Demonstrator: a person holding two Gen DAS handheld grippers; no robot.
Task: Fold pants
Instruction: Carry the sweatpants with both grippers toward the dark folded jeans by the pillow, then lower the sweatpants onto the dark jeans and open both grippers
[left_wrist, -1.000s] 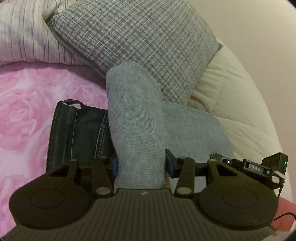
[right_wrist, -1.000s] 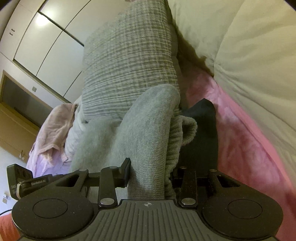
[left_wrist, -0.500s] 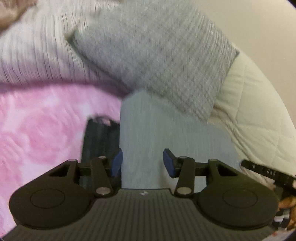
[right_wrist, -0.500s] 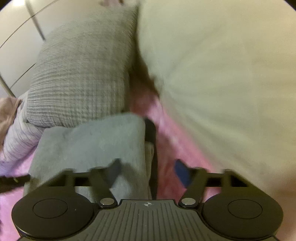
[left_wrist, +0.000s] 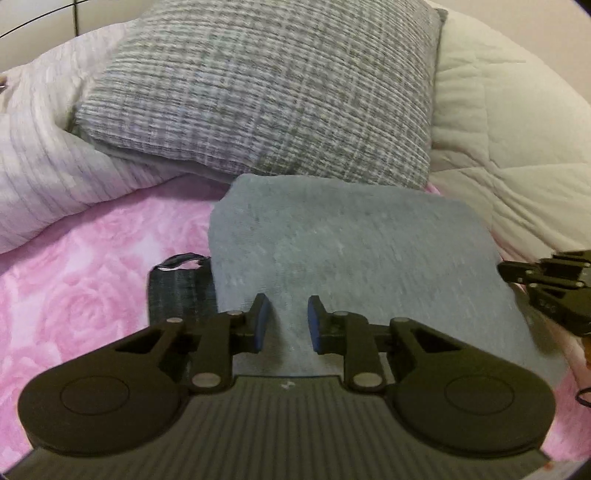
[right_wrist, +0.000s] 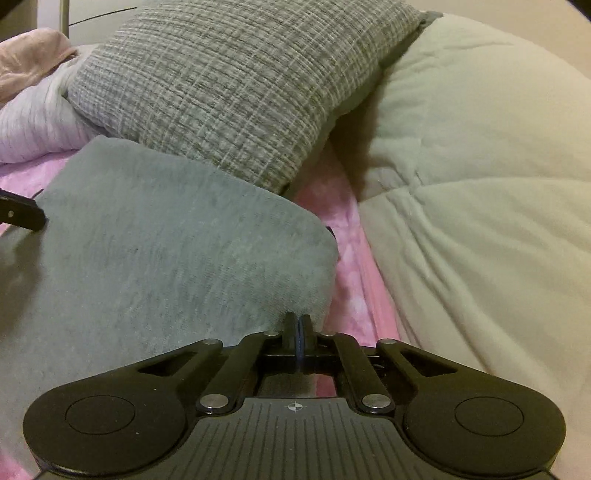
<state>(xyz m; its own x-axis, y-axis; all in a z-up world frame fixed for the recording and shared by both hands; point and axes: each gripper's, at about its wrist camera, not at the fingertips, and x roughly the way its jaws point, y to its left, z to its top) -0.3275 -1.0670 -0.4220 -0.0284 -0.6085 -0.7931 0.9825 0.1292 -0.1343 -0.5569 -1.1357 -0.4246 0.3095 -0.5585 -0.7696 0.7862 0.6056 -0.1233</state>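
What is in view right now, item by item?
pants: one, grey, folded flat on the sheet, over the dark garment
dark garment: one, black, sticking out under the pants' left edge
pillow: one, grey woven, behind the pants
sheet: one, pink rose print, beneath everything
striped bedding: one, pale, far left
quilt: one, cream, right
left hand-held gripper: jaws apart over the pants, nothing gripped
right hand-held gripper: shut, empty, at the pants' right edge
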